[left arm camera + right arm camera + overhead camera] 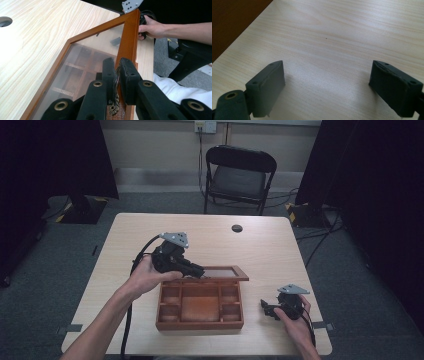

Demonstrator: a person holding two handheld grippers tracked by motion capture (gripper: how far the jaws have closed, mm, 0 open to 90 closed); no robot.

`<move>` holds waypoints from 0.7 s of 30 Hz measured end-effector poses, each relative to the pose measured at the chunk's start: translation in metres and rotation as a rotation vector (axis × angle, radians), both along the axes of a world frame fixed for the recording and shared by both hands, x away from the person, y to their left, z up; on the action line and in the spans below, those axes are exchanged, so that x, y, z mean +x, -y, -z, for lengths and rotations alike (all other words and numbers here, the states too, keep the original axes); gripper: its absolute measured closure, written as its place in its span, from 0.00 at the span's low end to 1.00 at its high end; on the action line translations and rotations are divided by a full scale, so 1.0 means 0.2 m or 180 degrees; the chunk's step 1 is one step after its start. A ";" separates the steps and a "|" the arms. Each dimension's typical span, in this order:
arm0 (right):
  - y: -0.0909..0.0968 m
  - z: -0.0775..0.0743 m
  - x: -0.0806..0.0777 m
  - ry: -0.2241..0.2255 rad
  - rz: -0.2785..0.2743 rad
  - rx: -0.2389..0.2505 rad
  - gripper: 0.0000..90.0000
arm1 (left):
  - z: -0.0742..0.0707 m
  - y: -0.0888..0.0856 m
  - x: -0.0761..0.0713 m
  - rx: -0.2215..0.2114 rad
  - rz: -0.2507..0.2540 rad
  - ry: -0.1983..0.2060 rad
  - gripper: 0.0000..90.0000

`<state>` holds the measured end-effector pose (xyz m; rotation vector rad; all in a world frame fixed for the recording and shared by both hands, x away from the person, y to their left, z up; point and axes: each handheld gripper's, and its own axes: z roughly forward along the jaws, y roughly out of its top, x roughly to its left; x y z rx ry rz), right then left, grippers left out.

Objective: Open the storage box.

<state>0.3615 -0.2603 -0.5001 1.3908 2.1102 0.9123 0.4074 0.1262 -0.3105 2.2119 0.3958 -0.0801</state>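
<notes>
Compartments of the wooden box [200, 309] sit empty, glass lid [82, 65] raised.

high view looks down on the table [260, 245]; both gripper views sit close above it.

Lighting's pretty uneven here. From the high view the tabletop [260, 250] is evenly lit from above while the room's left and right sides sink into near black, and the whole shot is soft and low-res. In my left gripper view the far-left wood blows out to white glare, and the glass lid [100, 50] looks hazy with milky reflections. My right gripper view is dimmer, with soft shadows pooling by my jaws, which sit slightly out of focus.
</notes>
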 end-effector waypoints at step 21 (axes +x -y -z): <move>0.00 0.00 0.00 -0.0001 0.0001 0.0000 0.13 | -0.01 0.00 0.01 0.0001 -0.0014 -0.0015 0.92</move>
